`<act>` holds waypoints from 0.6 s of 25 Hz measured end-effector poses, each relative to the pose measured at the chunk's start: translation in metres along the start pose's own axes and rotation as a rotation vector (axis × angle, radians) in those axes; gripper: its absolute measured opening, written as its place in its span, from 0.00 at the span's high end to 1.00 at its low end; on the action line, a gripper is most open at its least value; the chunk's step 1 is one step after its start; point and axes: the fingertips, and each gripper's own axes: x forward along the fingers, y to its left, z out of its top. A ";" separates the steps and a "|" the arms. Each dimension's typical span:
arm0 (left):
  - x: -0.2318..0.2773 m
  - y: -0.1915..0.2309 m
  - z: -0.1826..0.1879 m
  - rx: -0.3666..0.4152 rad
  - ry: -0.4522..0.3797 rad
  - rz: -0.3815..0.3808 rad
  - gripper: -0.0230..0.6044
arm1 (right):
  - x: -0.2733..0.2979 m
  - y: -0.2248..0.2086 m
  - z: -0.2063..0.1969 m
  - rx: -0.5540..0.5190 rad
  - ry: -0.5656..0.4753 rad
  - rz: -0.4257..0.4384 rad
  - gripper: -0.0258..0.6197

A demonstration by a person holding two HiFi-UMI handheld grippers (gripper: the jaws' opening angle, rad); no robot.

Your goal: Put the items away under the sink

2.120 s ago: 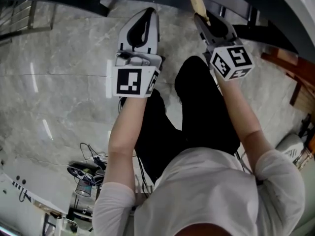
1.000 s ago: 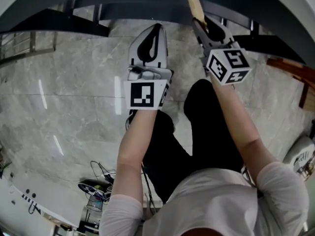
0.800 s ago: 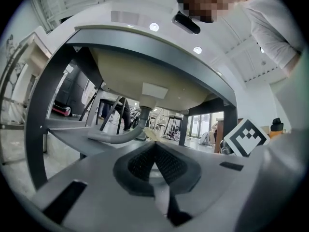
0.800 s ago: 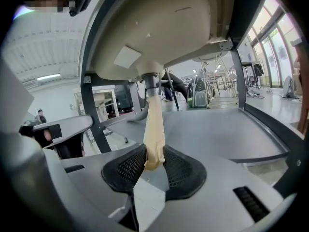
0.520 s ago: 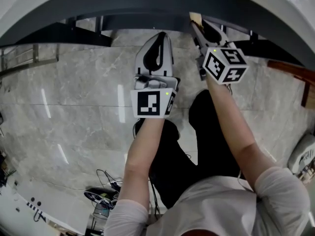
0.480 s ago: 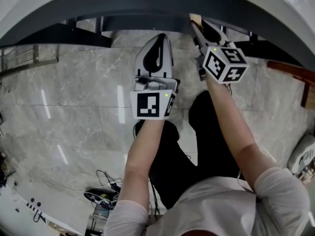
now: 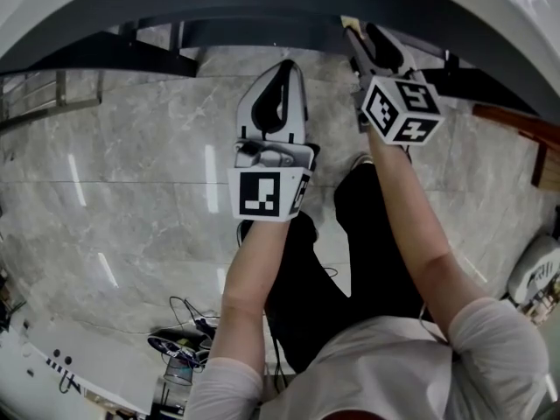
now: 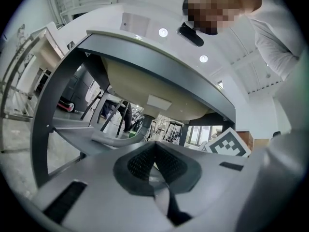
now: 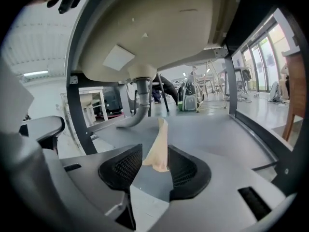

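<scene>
Left gripper: jaws together, nothing held. Right gripper: jaws just opened wide; beige item upright between them, unclamped. Grey shelf beyond.

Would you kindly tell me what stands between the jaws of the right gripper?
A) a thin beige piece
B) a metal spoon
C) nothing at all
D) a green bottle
A: the right gripper view shows a thin beige piece upright between the jaws of the right gripper, which have just been opening, with a gap on its left.
</scene>
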 end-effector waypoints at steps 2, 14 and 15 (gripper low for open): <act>-0.005 0.001 0.001 -0.008 0.019 0.012 0.96 | -0.006 0.002 0.005 -0.029 0.001 -0.003 0.67; -0.021 -0.028 0.016 -0.020 0.100 0.046 0.96 | -0.060 0.025 0.012 -0.109 0.076 0.035 0.81; -0.022 -0.030 0.016 -0.024 0.103 0.051 0.96 | -0.061 0.024 0.014 -0.109 0.075 0.037 0.81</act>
